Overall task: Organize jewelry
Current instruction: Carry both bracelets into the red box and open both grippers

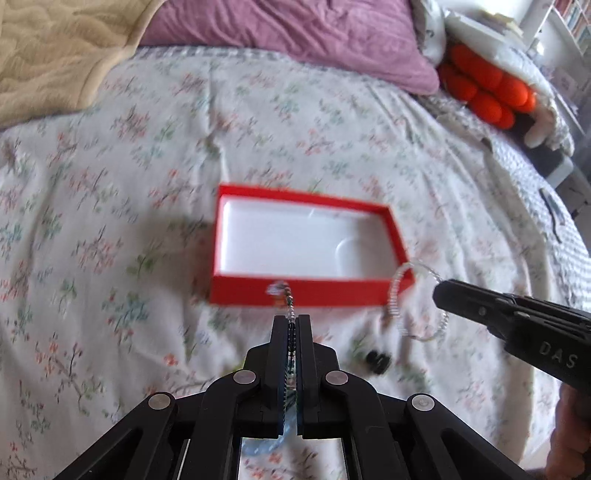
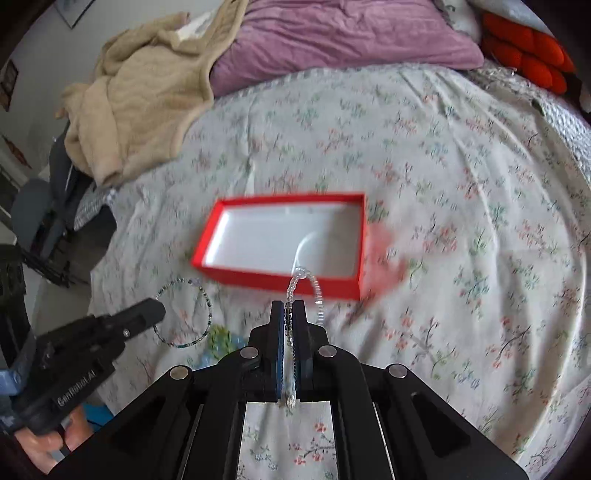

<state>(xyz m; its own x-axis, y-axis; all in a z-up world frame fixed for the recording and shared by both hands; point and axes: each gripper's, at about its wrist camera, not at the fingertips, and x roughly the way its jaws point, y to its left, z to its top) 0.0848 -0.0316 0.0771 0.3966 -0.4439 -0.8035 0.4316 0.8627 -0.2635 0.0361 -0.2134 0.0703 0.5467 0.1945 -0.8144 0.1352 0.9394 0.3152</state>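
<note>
A red box (image 1: 332,293) with a white inside lies open on the flowered bedspread; in the right wrist view the box (image 2: 258,277) is just beyond the fingertips. My left gripper (image 1: 291,319) is shut on a dark beaded bracelet (image 1: 289,301), whose end dangles in front of the box wall. My right gripper (image 2: 293,306) is shut on a clear beaded bracelet (image 2: 318,295) that loops out past the tips. Each view also shows the other tool: the right gripper (image 1: 439,291) with the clear bracelet (image 1: 393,295), and the left gripper (image 2: 157,312) with the dark bracelet (image 2: 209,314).
A small black piece (image 1: 376,360) and a green and blue beaded item (image 2: 221,339) lie on the bedspread near the grippers. A purple pillow (image 1: 295,33), a beige blanket (image 2: 140,92) and an orange plush (image 1: 484,88) are at the bed's far end. The bed edge drops off at left (image 2: 92,236).
</note>
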